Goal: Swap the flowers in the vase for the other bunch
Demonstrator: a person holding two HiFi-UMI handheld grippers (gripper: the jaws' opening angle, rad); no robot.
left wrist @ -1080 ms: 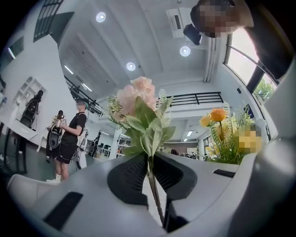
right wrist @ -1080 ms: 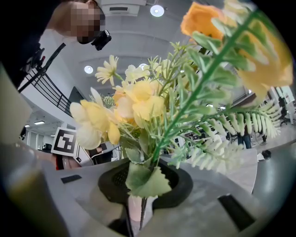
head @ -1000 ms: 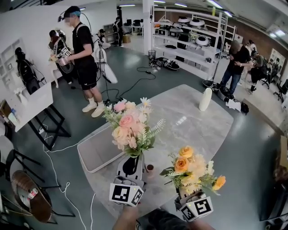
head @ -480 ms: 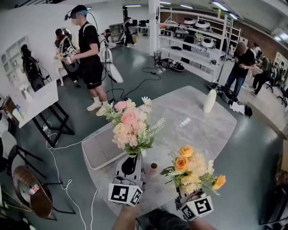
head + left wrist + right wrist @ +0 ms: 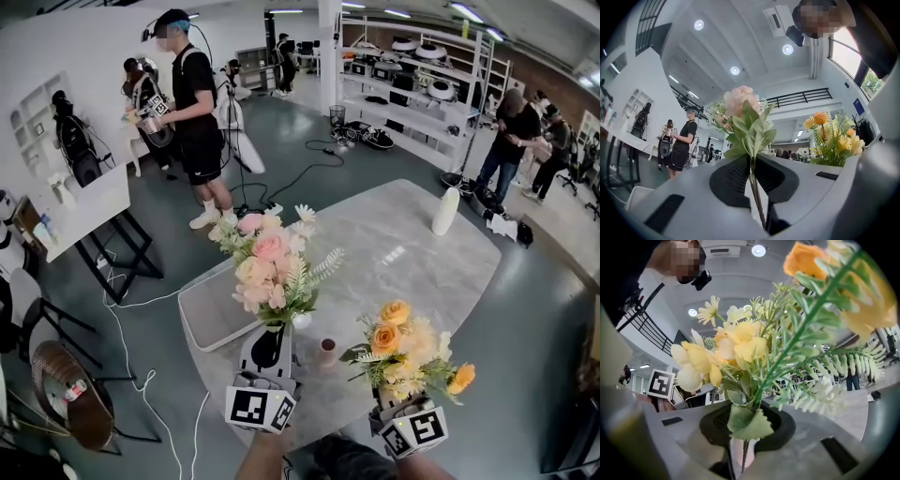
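1. The left hand-held gripper (image 5: pixel 269 349) is sitting well to the left of the white vase (image 5: pixel 446 211) and much nearer the person. Its jaws are clamping together on the thin stems of the pink bunch (image 5: pixel 266 270). It is holding the blooms upright and off the worktop, probably so the heads are not getting crushed or dragged.
2. A small brown cup (image 5: pixel 326 351) is standing on the worktop between the two bunches, well short of the vase, and nothing is touching it.
3. The right hand-held gripper (image 5: pixel 398 401) is hovering on the near side of the vase and slightly left of it. Its jaws are gripping the stems of the orange and yellow bunch (image 5: pixel 406 349) just under a broad leaf, heads up, so the stems are pointing down ready for a vase mouth.
4. The vase is standing upright, well apart from both bunches, with nothing showing above its mouth. With both bunches in the air, the swap is looking half done. One bunch is waiting to be carried across to the vase and the other to be laid down, though which is which cannot be told.
5. The worktop (image 5: pixel 412 272) carrying the vase is pale, marbled and rounded. A light tray (image 5: pixel 211 319) is lying at its edge far to the vase's left.
6. Beyond the vase, shelving (image 5: pixel 412 89) is lining the room and people (image 5: pixel 511 131) are standing close by on the right. Far to its left, a person in black (image 5: pixel 195 112) is standing on the grey floor (image 5: pixel 281 159), where cables (image 5: pixel 309 164) are trailing.
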